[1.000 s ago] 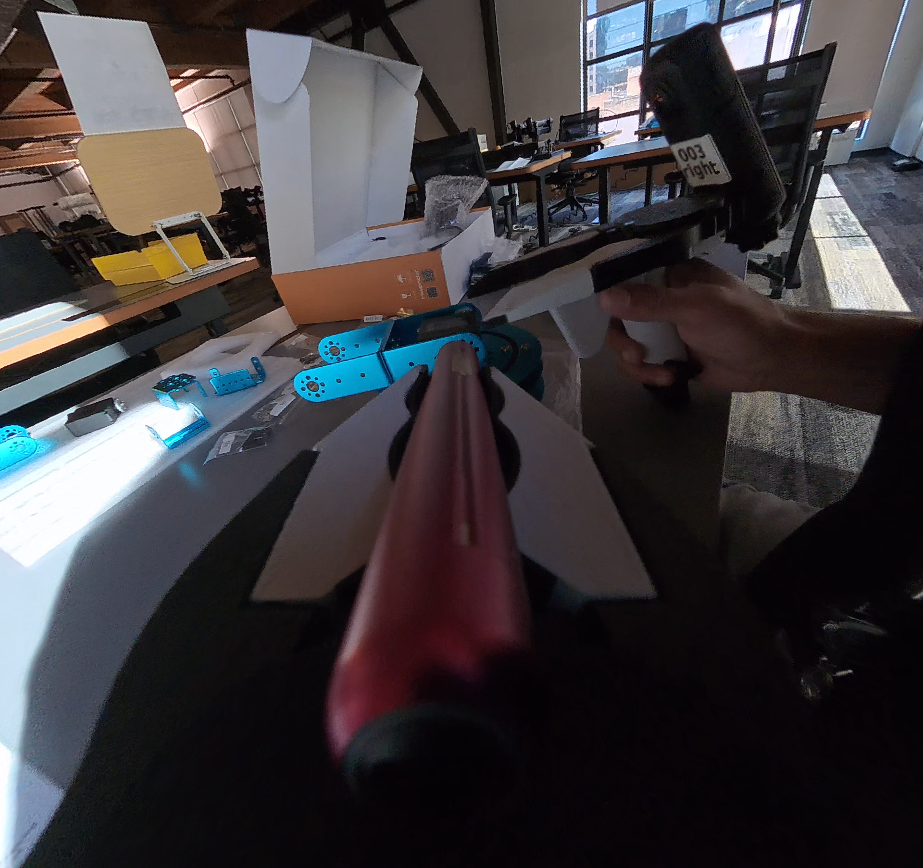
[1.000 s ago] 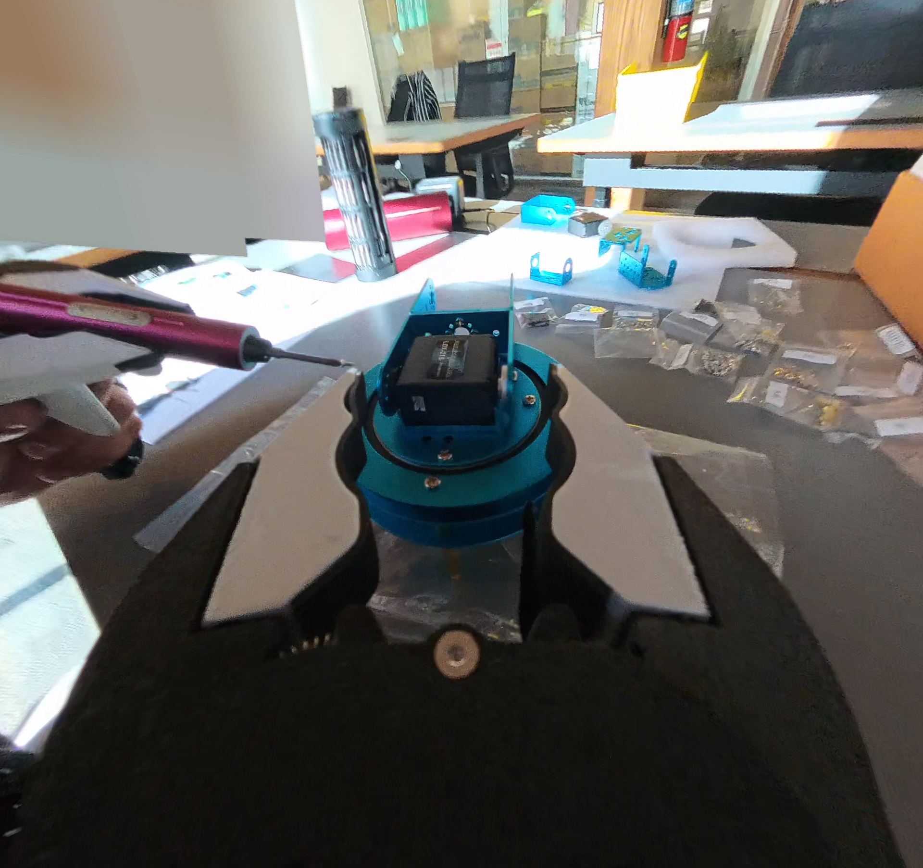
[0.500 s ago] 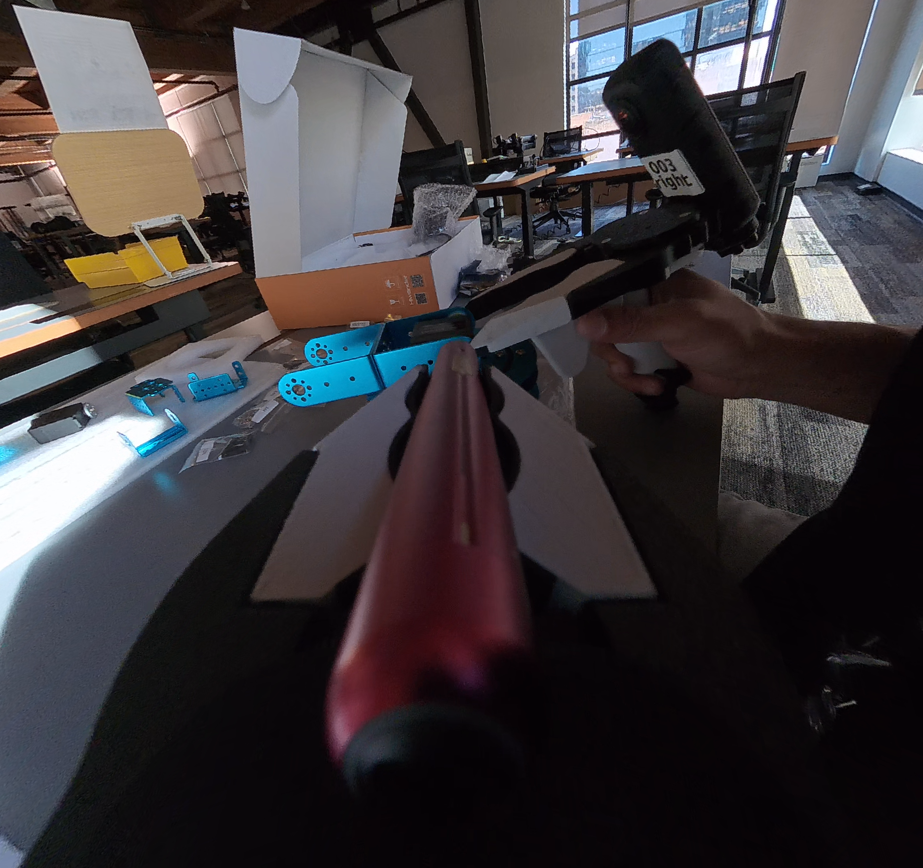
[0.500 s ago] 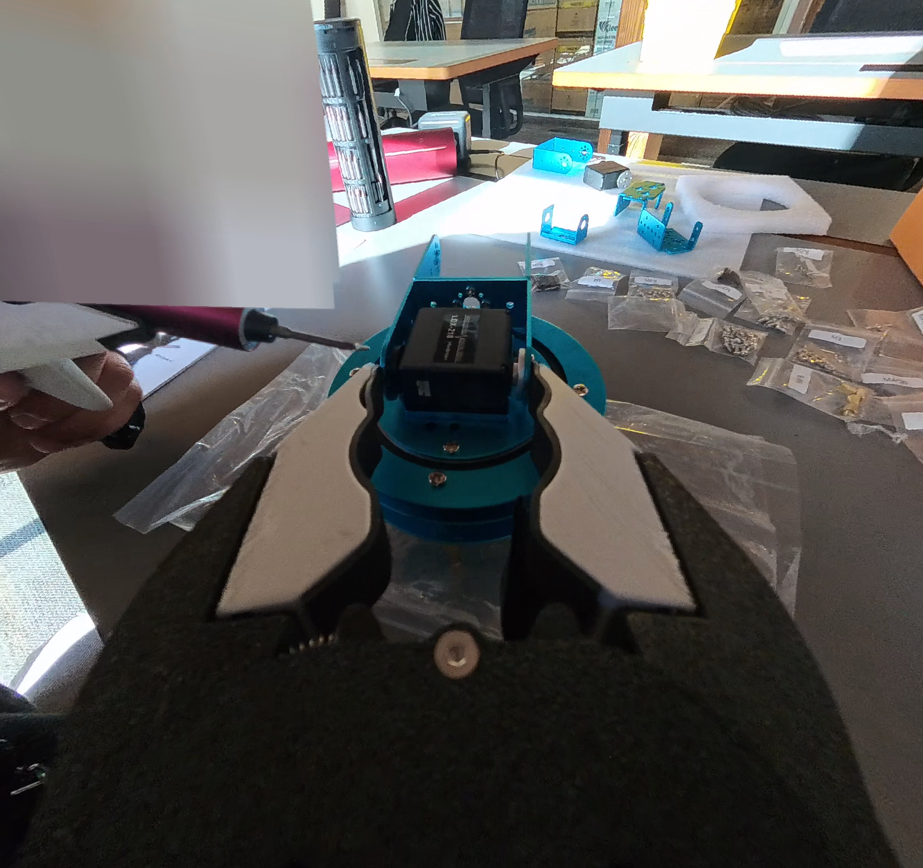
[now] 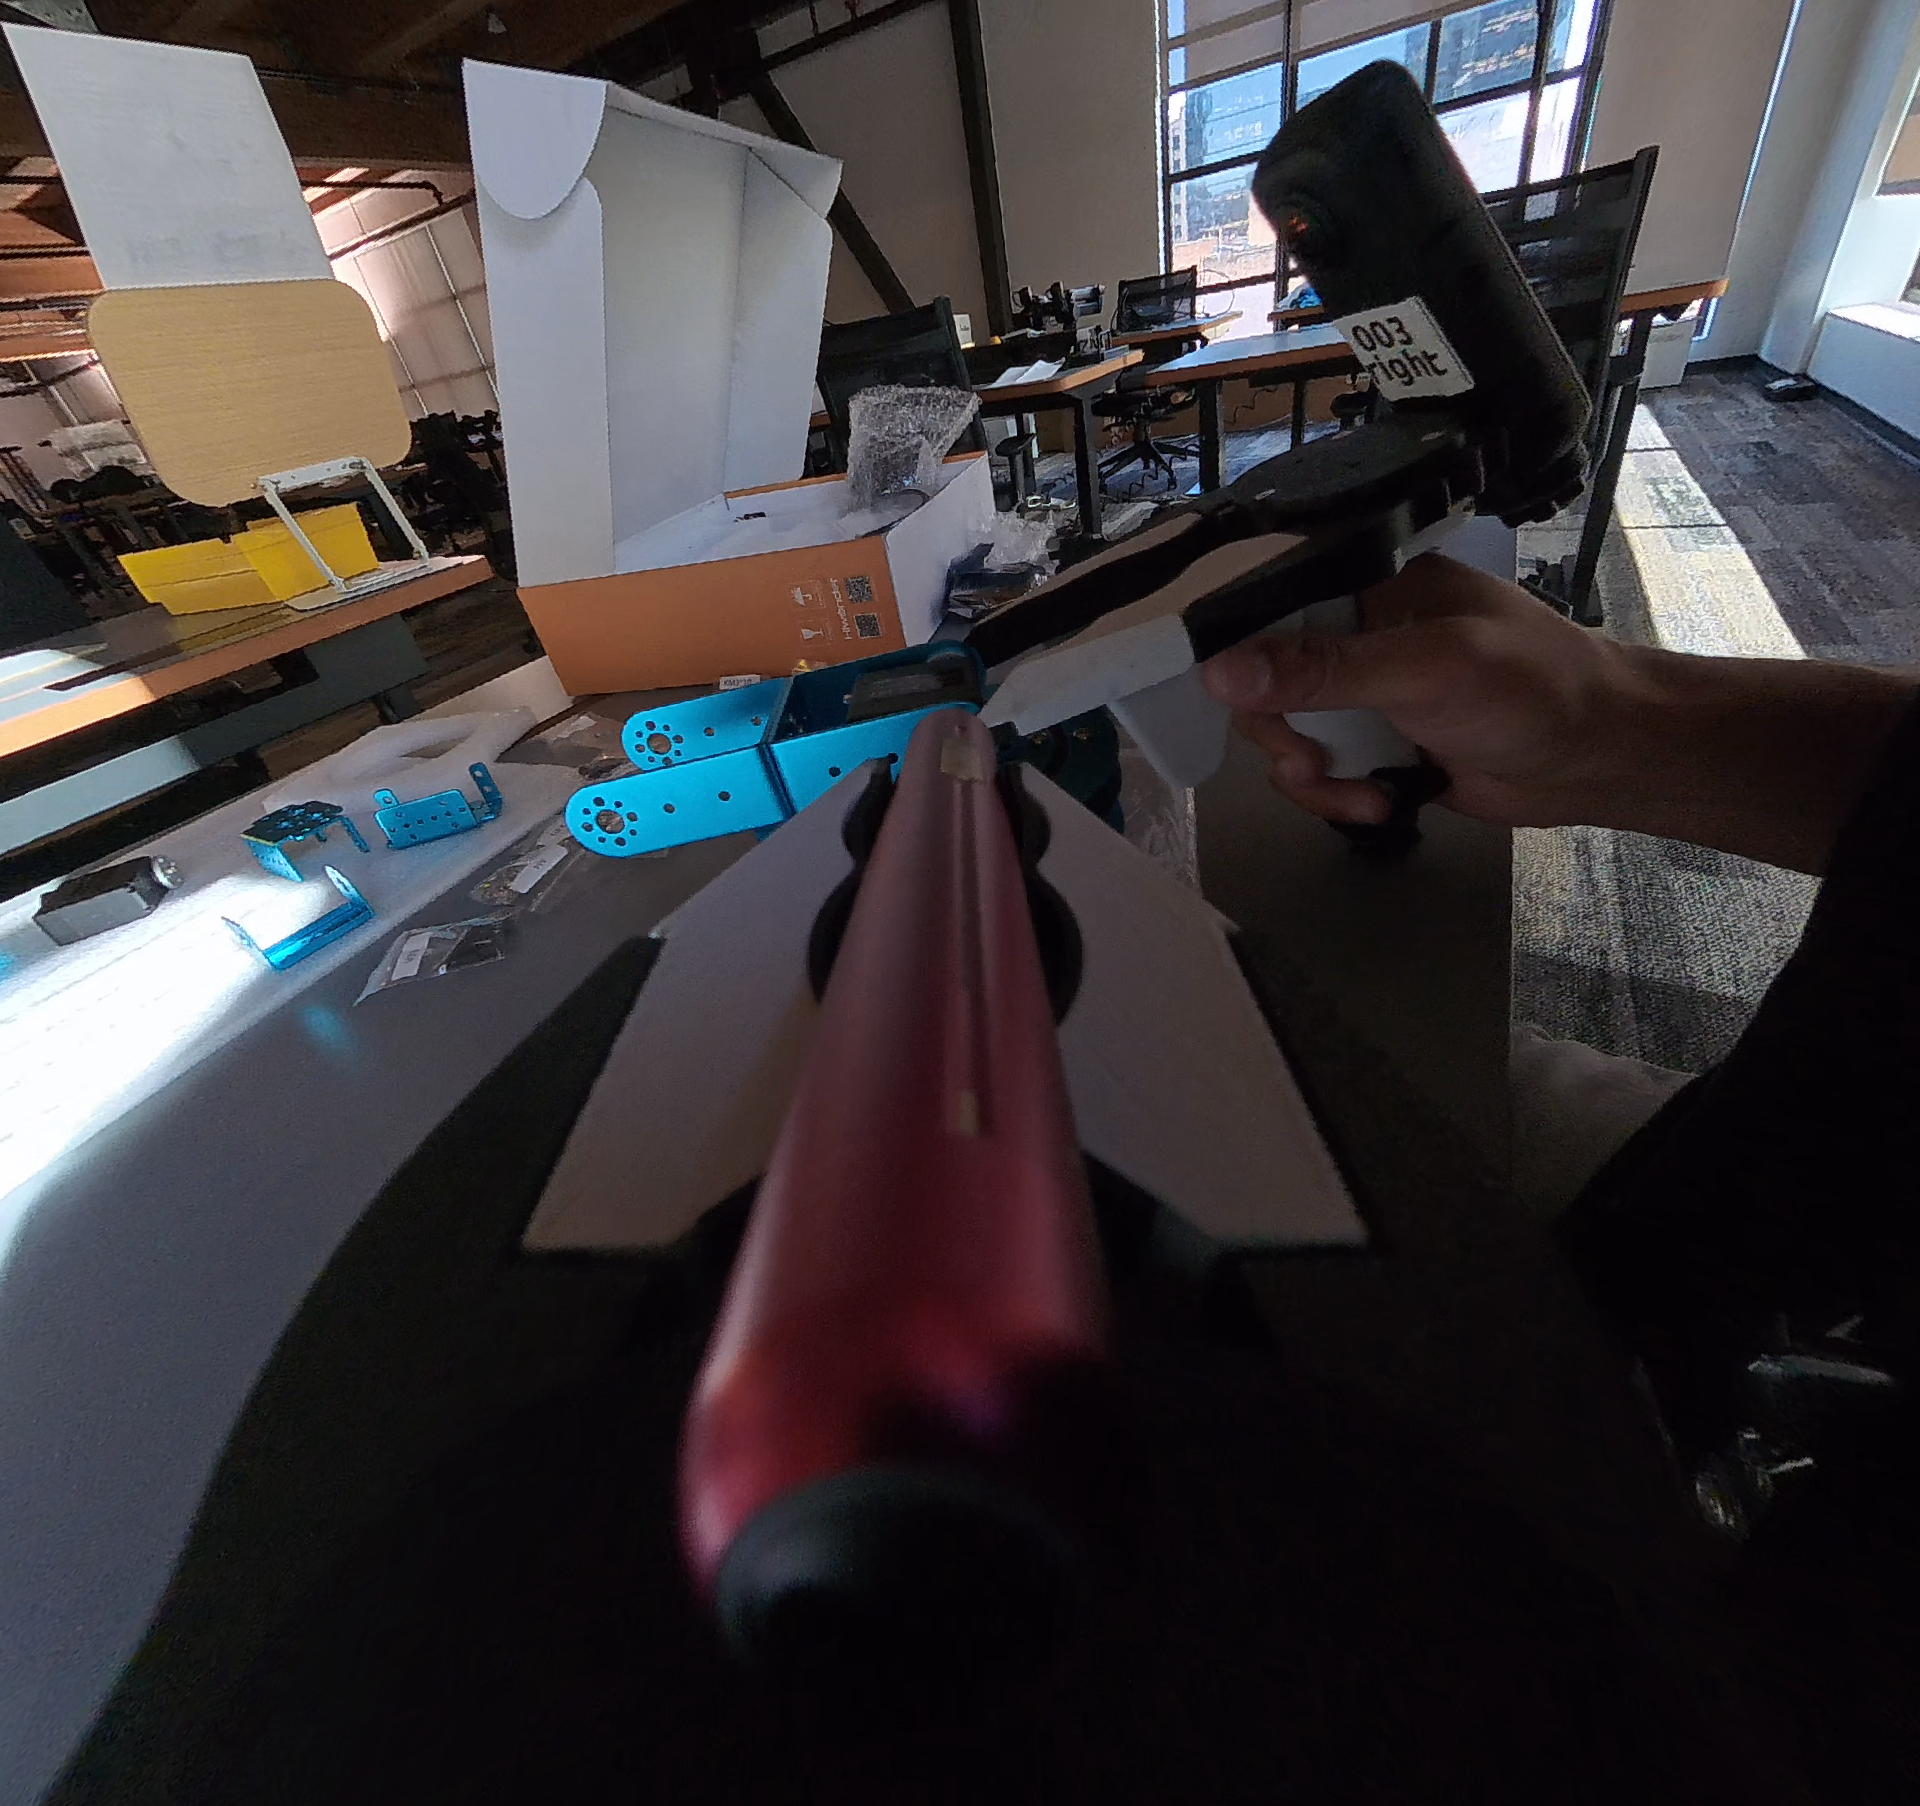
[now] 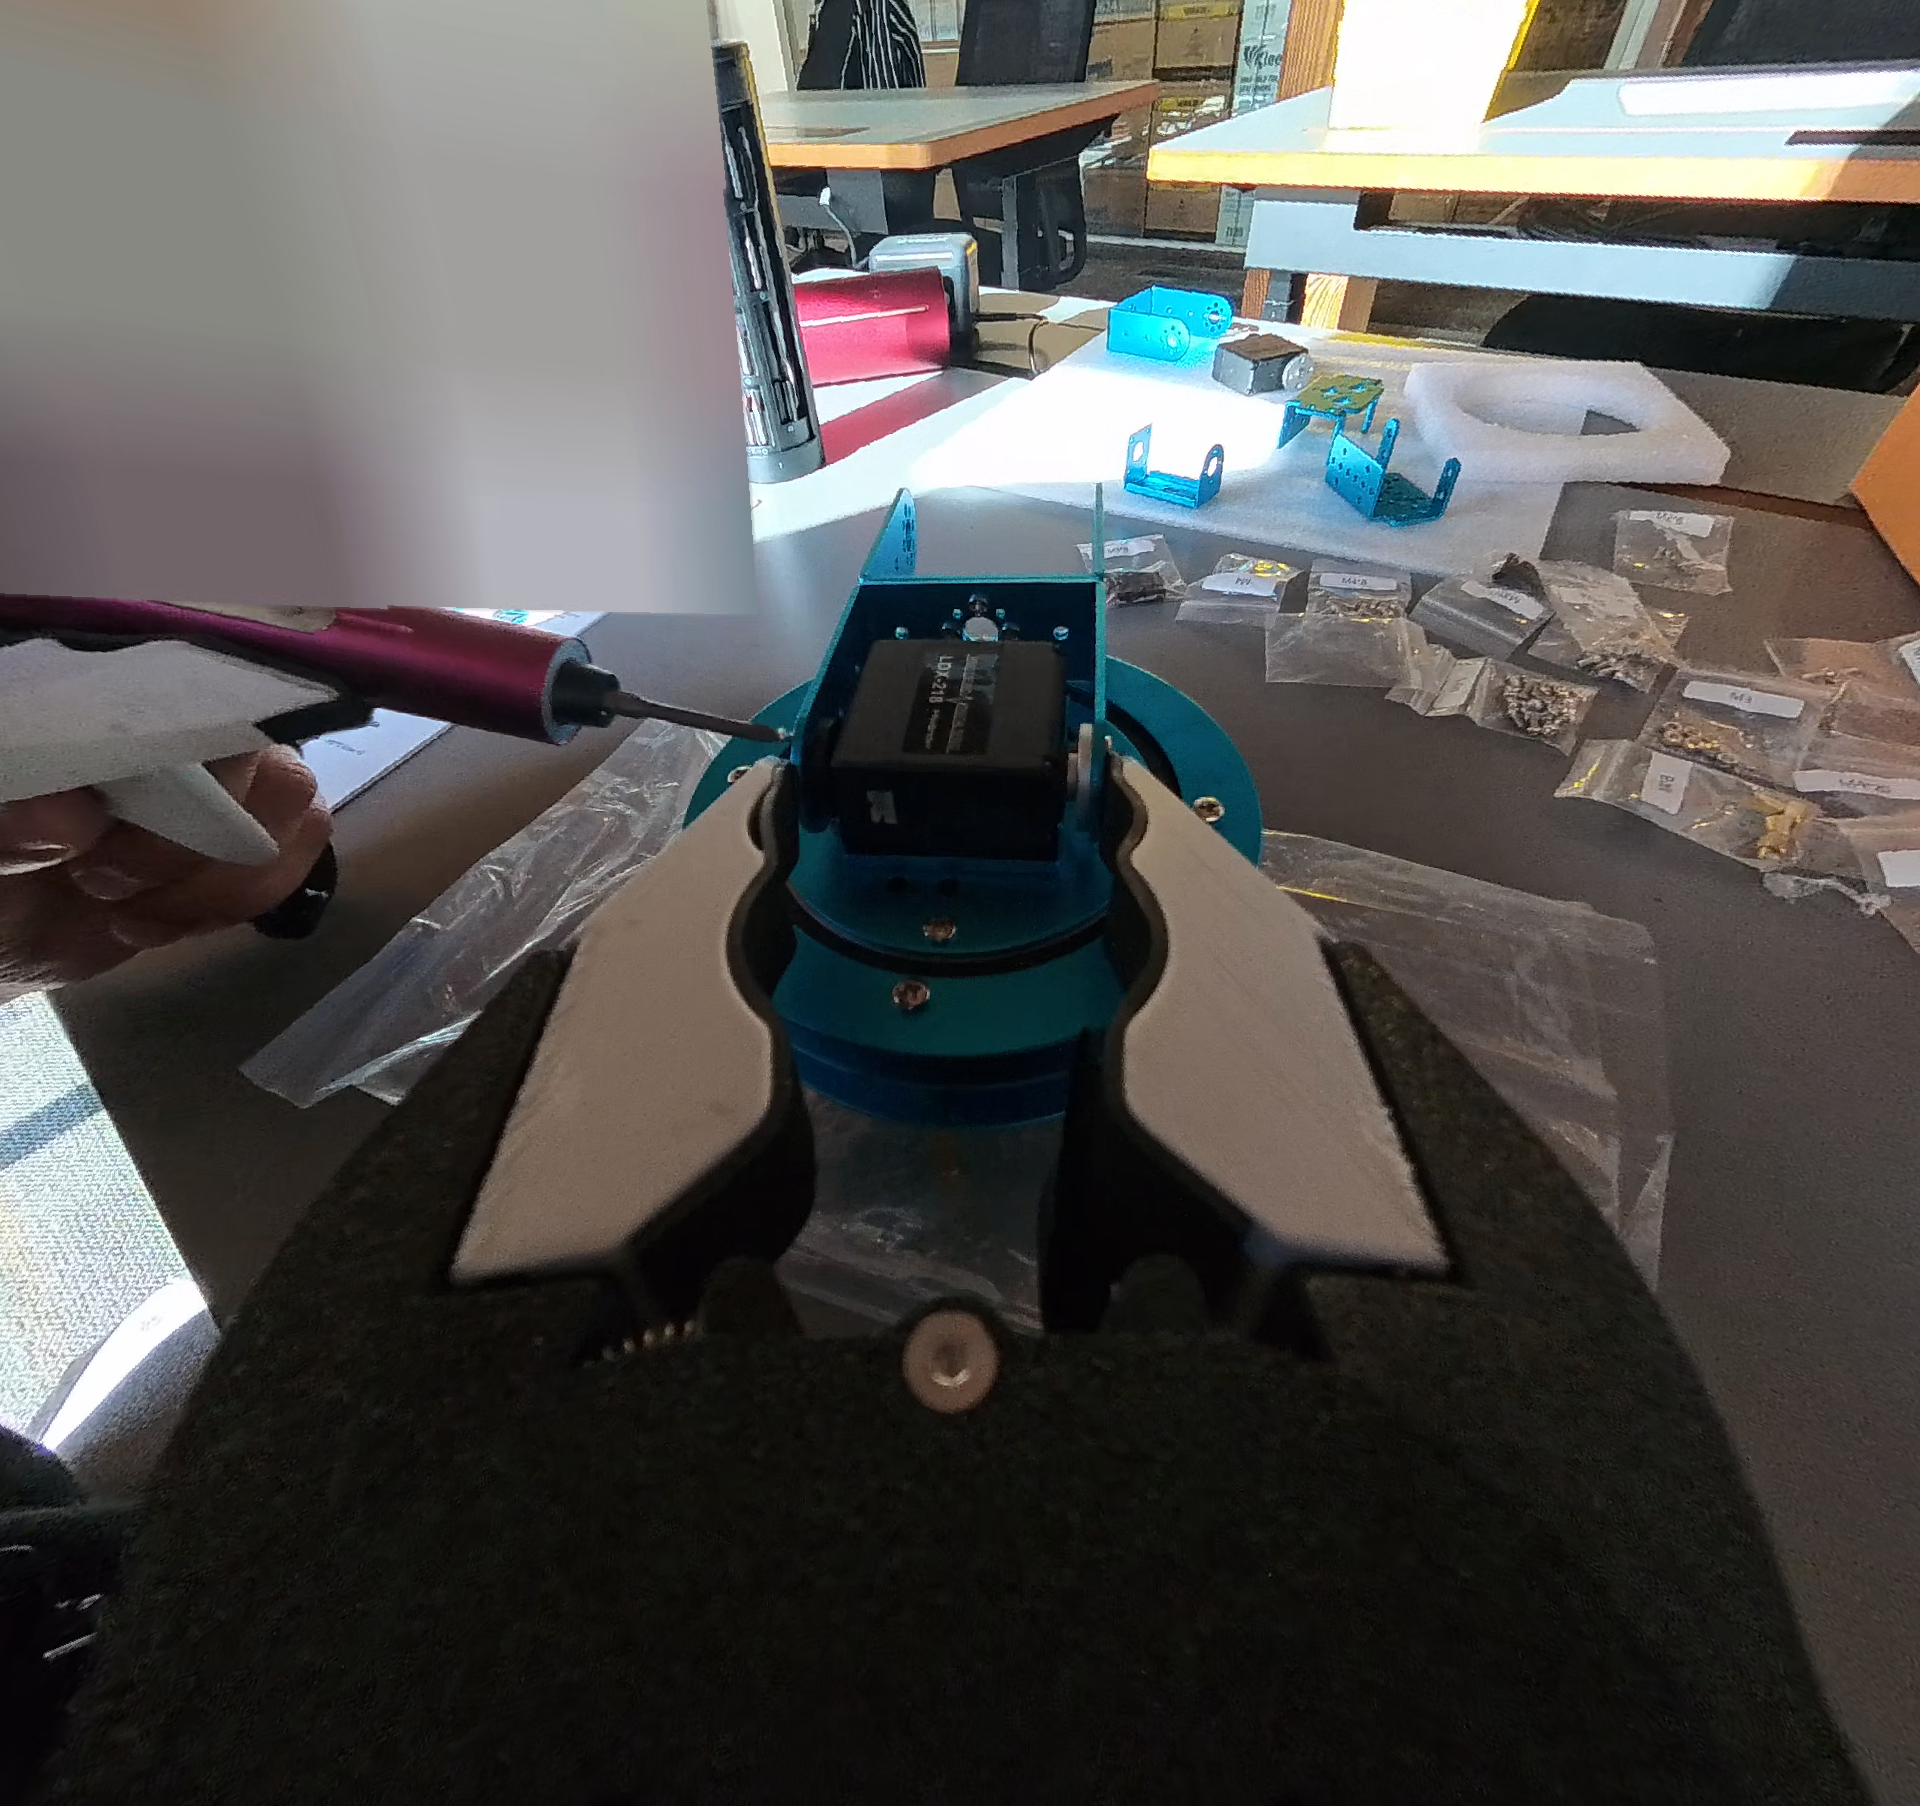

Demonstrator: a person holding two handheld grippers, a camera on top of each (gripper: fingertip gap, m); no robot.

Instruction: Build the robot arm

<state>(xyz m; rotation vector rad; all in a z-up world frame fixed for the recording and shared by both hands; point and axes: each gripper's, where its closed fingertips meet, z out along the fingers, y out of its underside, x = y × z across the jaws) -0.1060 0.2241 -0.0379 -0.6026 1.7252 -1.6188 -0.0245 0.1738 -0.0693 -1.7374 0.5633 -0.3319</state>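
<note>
Two grippers at one blue metal assembly on the grey table. Left gripper is clamped on a red electric screwdriver lying lengthwise between its fingers. In the right wrist view the screwdriver's thin bit reaches in from the left, tip touching or just at the left wall of the blue bracket; contact too small to confirm.

Right gripper has its fingers closed around the bracket base, pinching it on both sides, just above the round blue base. A black servo sits inside the bracket. The assembly stands upright on a clear plastic sheet.

Behind, on white foam: loose blue brackets and a small grey motor. Small bags of screws are spread right of the assembly. A red cylinder lies far left-back beside a dark cylindrical rack. In the left wrist view an open orange and white box stands behind the assembly, and a person's hand grips the right gripper's handle.
</note>
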